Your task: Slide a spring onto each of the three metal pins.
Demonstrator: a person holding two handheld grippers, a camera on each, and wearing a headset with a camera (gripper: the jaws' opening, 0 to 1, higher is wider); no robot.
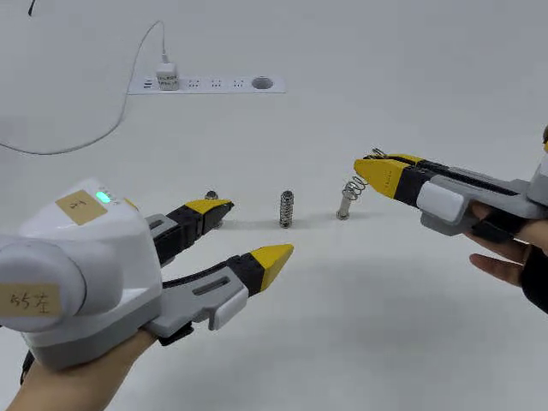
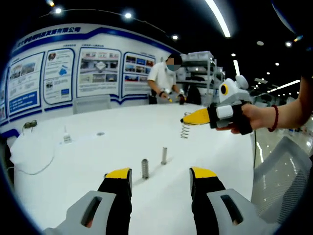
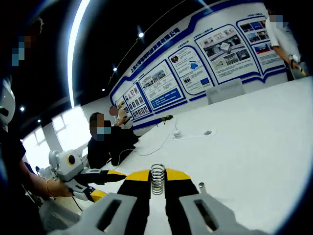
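White tabletop (image 1: 360, 325); my left tool (image 1: 244, 231), jaws apart and empty, low beside the left pin (image 1: 211, 196), which one jaw partly hides; my right tool (image 1: 370, 171), clamped on a spring (image 1: 355, 187) held tilted just beside the top of the bare right pin (image 1: 344, 205). Between them, the middle pin (image 1: 287, 208) already carries its coil. Risk, as I judge it: the tilted spring snags the pin's top and tips the freestanding pin over, or pops out of my grip.
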